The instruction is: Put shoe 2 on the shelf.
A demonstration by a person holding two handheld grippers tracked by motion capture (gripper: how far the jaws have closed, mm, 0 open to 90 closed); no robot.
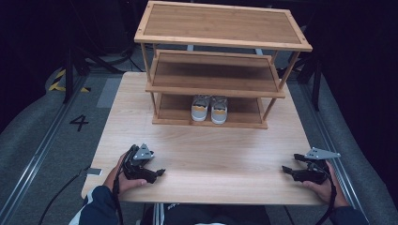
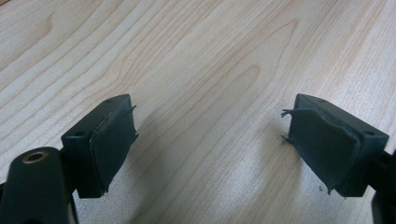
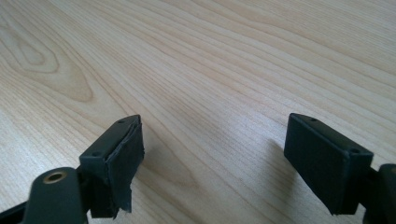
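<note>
Both tools sitting wide open and empty near the counter's front edge.
We're eyeing the shoes [image 1: 209, 108] on the rack's [image 1: 220, 24] bottom shelf: left tool [image 1: 159, 173] and right tool [image 1: 285, 169] should be going in low and level, one per shoe.

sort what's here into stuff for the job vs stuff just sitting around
For the job:
- left hand-held gripper, open
- right hand-held gripper, open
- pair of shoes on the bottom shelf
- wooden shoe rack

Just there:
- table
- floor marking "4"
- yellow-black tape
</note>
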